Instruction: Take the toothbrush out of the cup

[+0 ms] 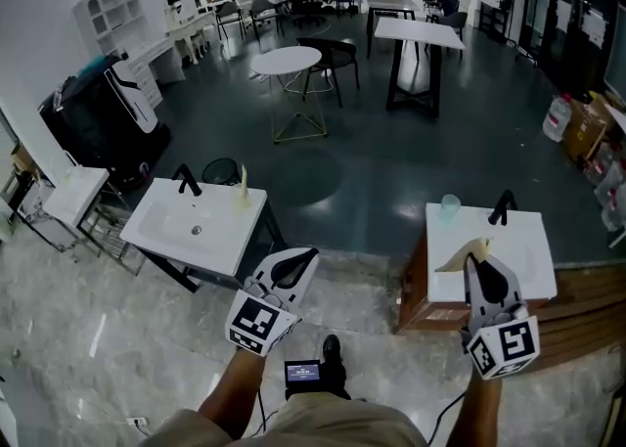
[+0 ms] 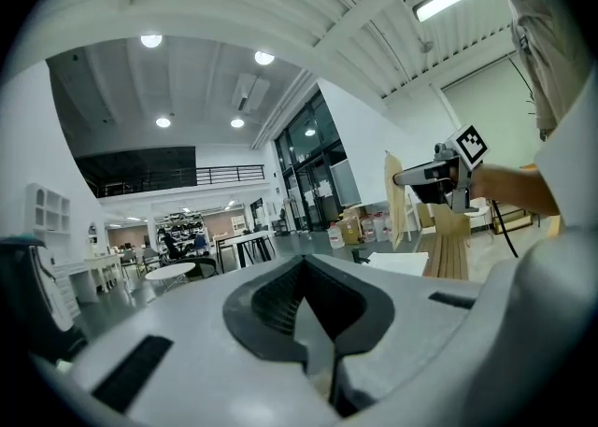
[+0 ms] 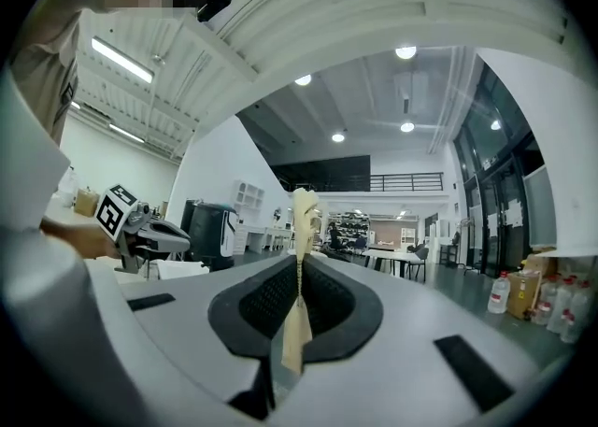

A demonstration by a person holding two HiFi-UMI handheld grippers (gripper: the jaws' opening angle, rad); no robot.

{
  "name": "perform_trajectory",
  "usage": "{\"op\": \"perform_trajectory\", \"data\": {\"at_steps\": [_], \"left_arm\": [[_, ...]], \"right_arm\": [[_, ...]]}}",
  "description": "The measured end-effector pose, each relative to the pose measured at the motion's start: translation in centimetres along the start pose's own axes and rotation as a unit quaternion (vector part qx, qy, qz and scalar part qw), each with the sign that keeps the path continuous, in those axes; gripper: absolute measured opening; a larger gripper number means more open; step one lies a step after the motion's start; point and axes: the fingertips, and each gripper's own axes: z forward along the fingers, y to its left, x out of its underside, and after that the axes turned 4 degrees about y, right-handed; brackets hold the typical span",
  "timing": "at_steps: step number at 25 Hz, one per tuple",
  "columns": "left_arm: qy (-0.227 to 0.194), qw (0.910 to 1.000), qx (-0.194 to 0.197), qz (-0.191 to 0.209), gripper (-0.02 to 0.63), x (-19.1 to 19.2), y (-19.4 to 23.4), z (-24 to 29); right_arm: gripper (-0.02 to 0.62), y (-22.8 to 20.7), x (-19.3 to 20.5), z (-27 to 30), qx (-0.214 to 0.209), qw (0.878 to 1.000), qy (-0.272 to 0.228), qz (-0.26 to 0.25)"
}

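Step in hand: carry-off. I judge the extraction itself done, since the toothbrush (image 1: 465,256) is clear of the cup (image 1: 449,206).
Right gripper (image 1: 479,263): fingers closed almost fully on the toothbrush. In the right gripper view the pale handle is pinched edge-on in the seam and the head stands up past the tips.
Left gripper (image 1: 301,261): fingers fully together with nothing between them. It is held off to the left, away from the washbasin counter (image 1: 533,240).
Toothbrush: pale and wood-coloured, lying roughly level. In the head view it sticks out left of the right fingers, over the counter's near left part.
Cup: translucent and upright at the counter's back left corner, left of the black tap (image 1: 503,206). It is apart from the toothbrush and no gripper touches it.
Doing it well: hold the pinch constant, because the grip is on a thin edge and the brush could pivot. Move level and slowly, and keep the brush's free end away from the cup rim and tap.
Risk: a swinging handle could tip the light cup.
Left gripper's role: none needed, so keep it clear.
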Motion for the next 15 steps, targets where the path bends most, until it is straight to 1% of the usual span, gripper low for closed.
{"op": "perform_trajectory", "data": {"at_steps": [5,7,11,15], "left_arm": [[0.0,0.9993,-0.037,-0.01,0.006,-0.8,3.6,-3.8],[0.002,0.9986,-0.051,-0.016,0.006,-0.2,5.8,-5.1],[0.005,0.9972,-0.069,-0.029,0.006,2.4,10.9,-7.0],[0.015,0.9957,-0.082,-0.039,0.006,6.2,17.4,-8.1]], "right_arm": [[0.014,3.6,-1.0,2.0,-0.032,0.999,0.005,0.001],[0.014,5.1,-1.4,3.4,-0.041,0.999,0.009,0.0],[0.014,8.5,-1.4,7.4,-0.05,0.999,0.01,0.0],[0.014,12.7,-1.1,13.0,-0.056,0.998,0.014,0.003]]}}
